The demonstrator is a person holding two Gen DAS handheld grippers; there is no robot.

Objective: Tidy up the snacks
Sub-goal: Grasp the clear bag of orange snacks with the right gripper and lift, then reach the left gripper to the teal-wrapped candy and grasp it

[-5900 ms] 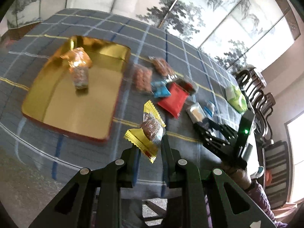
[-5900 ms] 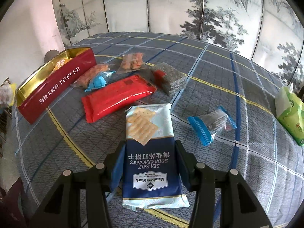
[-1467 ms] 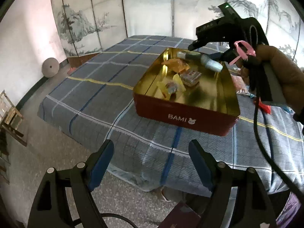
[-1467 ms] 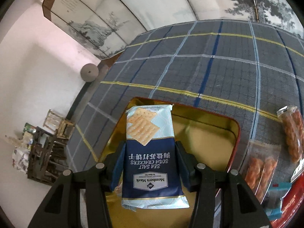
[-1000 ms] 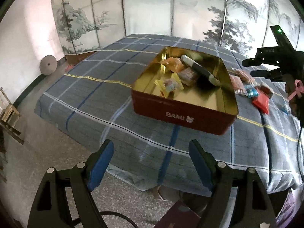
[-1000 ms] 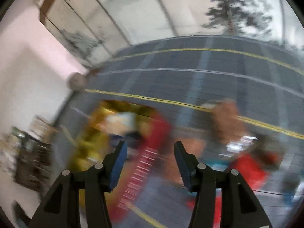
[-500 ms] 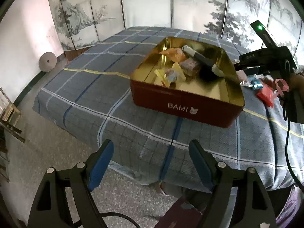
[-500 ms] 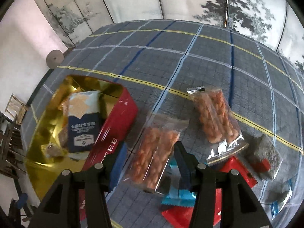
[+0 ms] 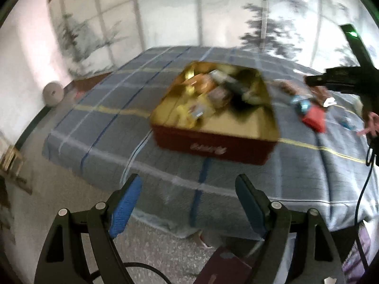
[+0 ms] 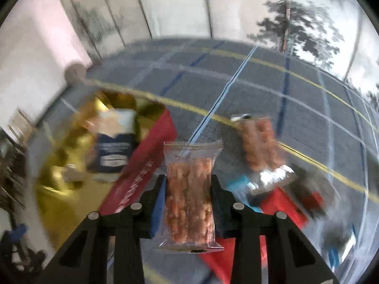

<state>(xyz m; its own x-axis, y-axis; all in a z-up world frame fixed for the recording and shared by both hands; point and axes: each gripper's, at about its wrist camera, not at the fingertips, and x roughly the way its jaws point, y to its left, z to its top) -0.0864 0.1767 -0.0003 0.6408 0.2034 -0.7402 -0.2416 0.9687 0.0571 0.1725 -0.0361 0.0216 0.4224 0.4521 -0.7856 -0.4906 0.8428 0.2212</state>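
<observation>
1. Painted folding screens (image 9: 201, 19) stand behind a table under a blue plaid cloth (image 9: 111, 108); both views are smeared by motion.
2. At the table's near edge, the left gripper (image 9: 188, 203) hangs off the cloth with its 2 blue-padded fingers (image 9: 125, 203) spread wide and nothing between them.
3. Seen from its own wrist camera, the right gripper (image 10: 188, 198) has its jaws pressed against both sides of a clear bag of orange-brown snacks (image 10: 189, 189), which stands upright between them.
4. Left of that bag sits the red tin with a gold interior (image 10: 59, 201), with a blue-and-white cracker pack (image 10: 113, 144) inside.
5. To the right on the cloth lie a second clear snack bag (image 10: 259, 146), a red packet (image 10: 281, 203) and a blue packet (image 10: 239, 182), blurred together.
6. From the left wrist view, the tin (image 9: 213, 146) lies between the 2 grippers, several wrapped snacks heaped at its far end.
</observation>
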